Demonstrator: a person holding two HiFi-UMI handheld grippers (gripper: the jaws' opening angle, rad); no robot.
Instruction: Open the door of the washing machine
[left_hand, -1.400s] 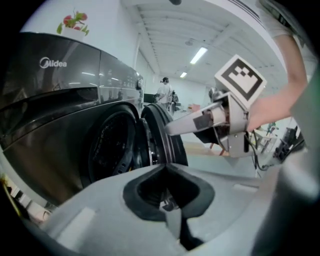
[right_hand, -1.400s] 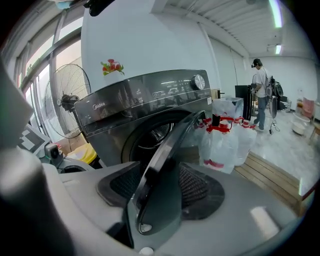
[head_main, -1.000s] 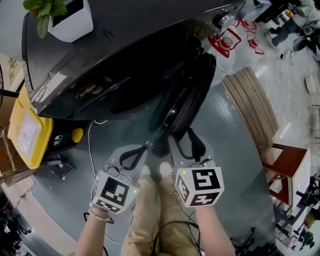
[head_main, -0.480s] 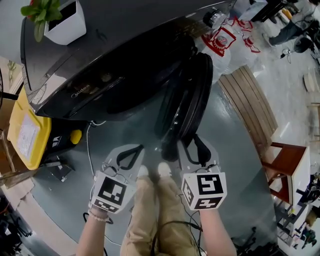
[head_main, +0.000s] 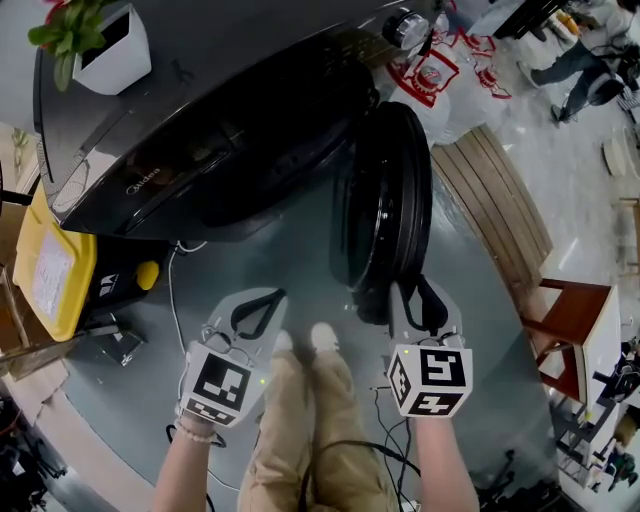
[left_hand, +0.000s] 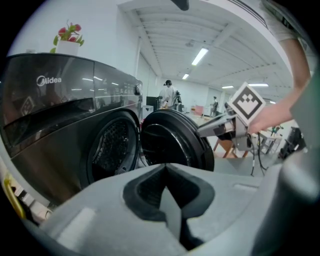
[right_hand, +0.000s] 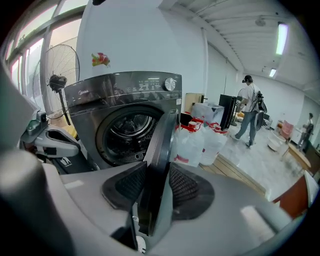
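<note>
Washer (head_main: 200, 150): fills the far left, dark and glossy, drum mouth (left_hand: 107, 150) bare. Carries a white plant pot (head_main: 105, 45) on its far left corner.

Door (head_main: 385, 200): stands well open, roughly square to the washer front, hinged at the far end, free rim pointing near. Hangs just right of the drum mouth and left of the wooden slats (head_main: 495, 215). Looks close to done as a task, with perhaps a little swing left toward the right.

Likely handles as a stiff, fairly heavy disc: a thick ring round a bowl-shaped window, no give under a pinch, carried wholly on its hinged side, so free to move only along an arc. Probably swings easily and wants guiding rather than force. Glossy rim, so may slip under a light grip. Best taken at the free near rim, farthest from the hinged side, for most leverage. Best not twisted or dragged downward.

Right claw (head_main: 412, 292): has just been closing and now sits at a middling width, pads (right_hand: 187, 187) pressed on either side of the door's near rim, rim deep between them.

Left claw (head_main: 270, 298): closed tight on nothing, hovers over the floor (head_main: 260, 250), near and left of the door, well apart from it, aimed toward the drum mouth.
</note>
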